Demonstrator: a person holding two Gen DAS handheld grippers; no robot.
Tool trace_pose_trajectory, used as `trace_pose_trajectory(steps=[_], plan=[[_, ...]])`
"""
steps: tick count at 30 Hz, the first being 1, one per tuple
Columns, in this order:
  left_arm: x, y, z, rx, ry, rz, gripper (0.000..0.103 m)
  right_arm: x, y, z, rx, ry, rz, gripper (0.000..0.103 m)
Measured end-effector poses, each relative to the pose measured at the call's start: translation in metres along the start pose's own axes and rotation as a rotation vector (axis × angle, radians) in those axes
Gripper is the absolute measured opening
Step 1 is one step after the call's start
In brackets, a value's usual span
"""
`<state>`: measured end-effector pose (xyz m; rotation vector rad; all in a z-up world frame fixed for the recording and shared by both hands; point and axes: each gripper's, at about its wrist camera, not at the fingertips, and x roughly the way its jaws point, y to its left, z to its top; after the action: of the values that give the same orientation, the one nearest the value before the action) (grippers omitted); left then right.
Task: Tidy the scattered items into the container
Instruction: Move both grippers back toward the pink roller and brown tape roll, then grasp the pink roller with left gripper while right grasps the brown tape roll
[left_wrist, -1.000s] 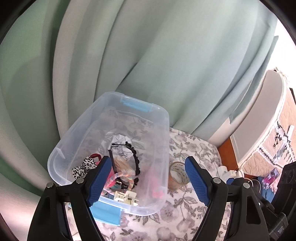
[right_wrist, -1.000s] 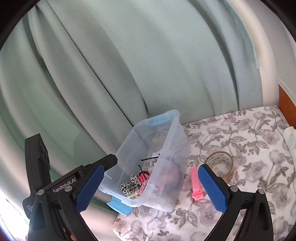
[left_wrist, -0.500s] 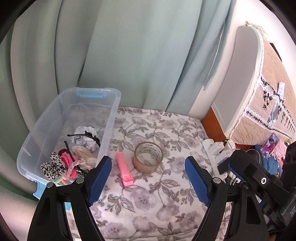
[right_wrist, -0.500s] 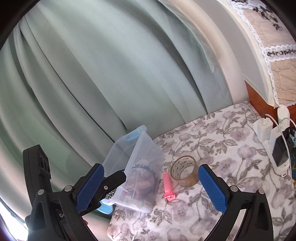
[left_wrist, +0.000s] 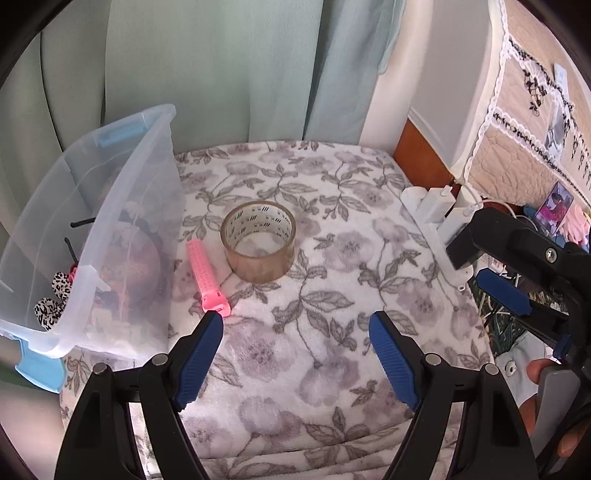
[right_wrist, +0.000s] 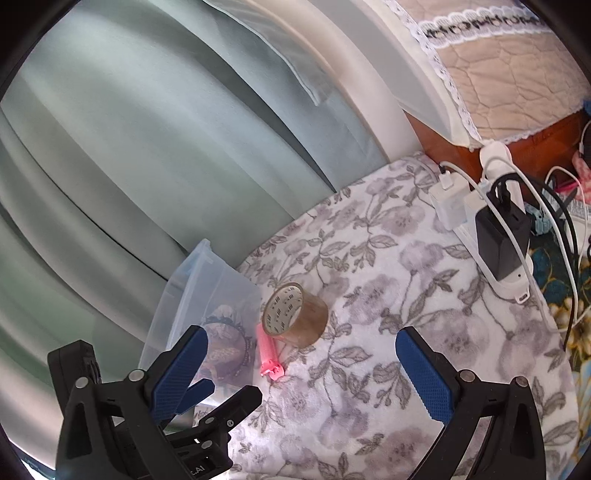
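Two loose items lie on the floral grey-and-white blanket (left_wrist: 314, 354), both just outside the clear plastic storage bin with light-blue latches (left_wrist: 122, 206). Nearest the bin's long side wall is the pink ridged hair roller (left_wrist: 207, 277), stretched out roughly parallel to that wall and apart from it. On the roller's far side from the bin sits the roll of clear brown packing tape (left_wrist: 258, 240), resting flat on one open end, so close to the roller that I cannot tell whether they touch.

Inside the bin, seen partly through its cloudy wall, are a black-and-white leopard-print scrunchie (left_wrist: 55, 295), a black hairband and some pink pieces, piled at the end nearest the camera.

Left gripper (left_wrist: 295, 325) hangs above the blanket with its blue-padded jaws spread wide and nothing between them; its left fingertip is close to the roller's near end. Right gripper (right_wrist: 299, 350) is likewise wide open and empty, hovering farther from the bin than the tape is, with tape and roller framed between its pads in its own view.

Well beyond the tape, away from the bin, a white power strip with chargers plugged in (right_wrist: 495, 229) lies at the blanket's edge. Pale green curtains (right_wrist: 147, 147) hang behind the bin.
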<state>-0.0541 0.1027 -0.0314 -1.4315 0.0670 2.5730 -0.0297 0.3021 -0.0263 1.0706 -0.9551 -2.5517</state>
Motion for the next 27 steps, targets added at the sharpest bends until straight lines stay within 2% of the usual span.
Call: trace_pose_trajectory(steps=[5,9,18,21,24,27], plan=[[0.023,0.015,-0.004,-0.039,0.037,0.085,0.079,0.018,-0.015,-0.005,0.032,0.05,-0.02,0.103],[0.041,0.019,-0.007,-0.021,0.051,0.134,0.077,0.038,-0.019,-0.012,0.032,0.11,-0.008,0.103],[0.091,0.036,-0.006,-0.058,0.109,0.219,0.059,0.074,-0.017,-0.018,-0.036,0.188,-0.014,0.103],[0.098,0.043,-0.001,-0.074,0.101,0.261,0.059,0.094,-0.015,-0.013,-0.059,0.223,-0.016,0.103],[0.102,0.051,0.003,-0.103,0.09,0.293,0.058,0.112,-0.011,-0.007,-0.069,0.221,-0.014,0.103],[0.107,0.06,0.005,-0.142,0.093,0.293,0.051,0.133,-0.003,0.001,-0.085,0.223,-0.017,0.103]])
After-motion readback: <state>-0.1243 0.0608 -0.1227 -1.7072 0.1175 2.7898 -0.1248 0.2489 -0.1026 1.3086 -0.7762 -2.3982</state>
